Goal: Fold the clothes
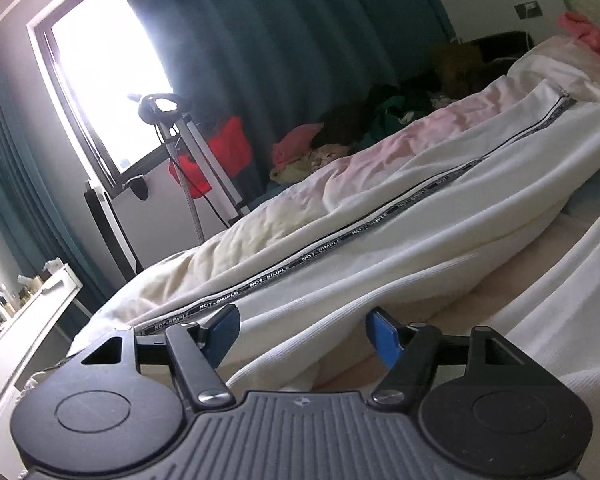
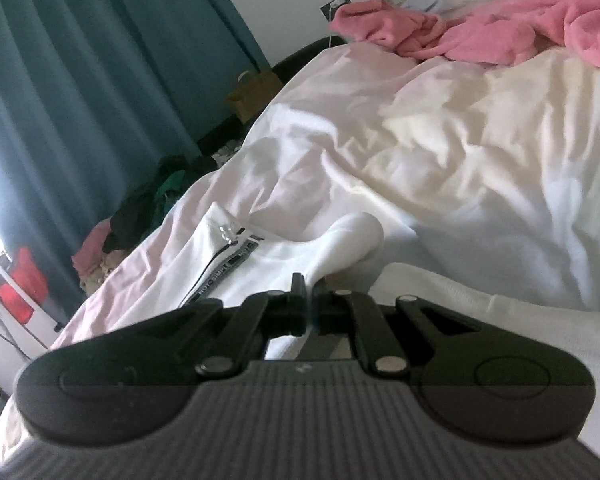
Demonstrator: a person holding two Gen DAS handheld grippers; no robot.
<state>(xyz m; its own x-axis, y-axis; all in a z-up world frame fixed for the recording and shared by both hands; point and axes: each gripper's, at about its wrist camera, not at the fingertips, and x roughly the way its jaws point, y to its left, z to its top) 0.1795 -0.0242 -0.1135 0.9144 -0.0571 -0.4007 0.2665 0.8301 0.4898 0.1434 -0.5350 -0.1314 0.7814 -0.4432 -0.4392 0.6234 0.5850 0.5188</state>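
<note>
Pinching a fold of the white zip jacket (image 2: pixel 340 248), the right gripper (image 2: pixel 309 292) has its jaws pressed together on the cloth, which rises from them in a rounded tuck. Just left of that gripper lies the jacket's zip pull with its lettered tape (image 2: pixel 228 264). Beyond it spreads a crumpled pale duvet (image 2: pixel 480 152), with a pink garment (image 2: pixel 500 32) at the far end. The left gripper (image 1: pixel 300 332) stands with its blue pads (image 1: pixel 386 338) apart, nothing between them, over the same jacket (image 1: pixel 380 248) lying flat on the bed. Farther off to its left are a teal curtain (image 1: pixel 280 40) and a bright window (image 1: pixel 104 68). A heap of clothes (image 1: pixel 340 136) sits beyond the bed.
</note>
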